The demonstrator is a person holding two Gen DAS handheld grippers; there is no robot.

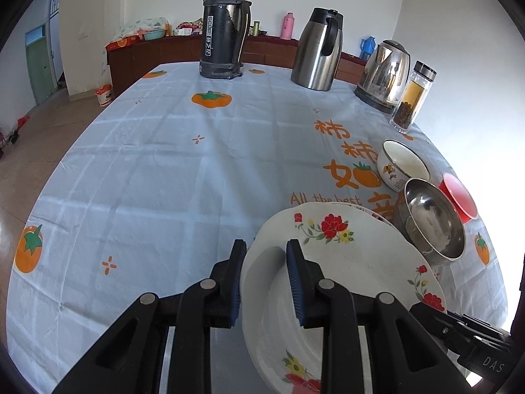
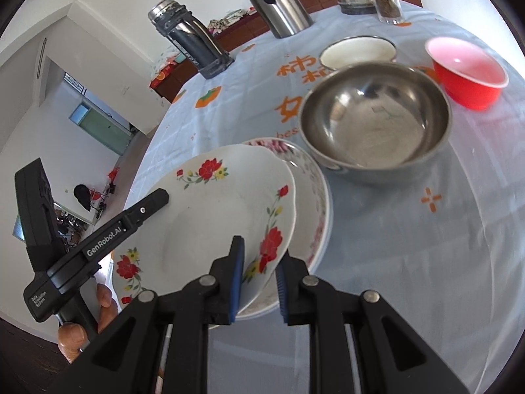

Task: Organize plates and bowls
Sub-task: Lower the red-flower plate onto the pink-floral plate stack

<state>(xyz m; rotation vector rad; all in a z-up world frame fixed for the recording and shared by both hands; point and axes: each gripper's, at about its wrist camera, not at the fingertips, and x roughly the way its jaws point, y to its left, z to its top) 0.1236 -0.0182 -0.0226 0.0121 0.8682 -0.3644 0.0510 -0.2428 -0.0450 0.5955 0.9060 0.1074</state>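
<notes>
Plate (image 1: 331, 262) with red flowers sits tilted over a second plate (image 2: 311, 197) at the near right of the table (image 1: 147, 164), held at both edges. Left gripper (image 1: 265, 282) straddles its left rim, jaws part open, contact uncertain. Right gripper (image 2: 256, 279) likewise brackets the near rim, not visibly clamped. Risk: with neither grip firm, the plate may slip and strike the one beneath. Steel bowl (image 2: 374, 124) stands just beyond; a sideways push could knock it.
</notes>
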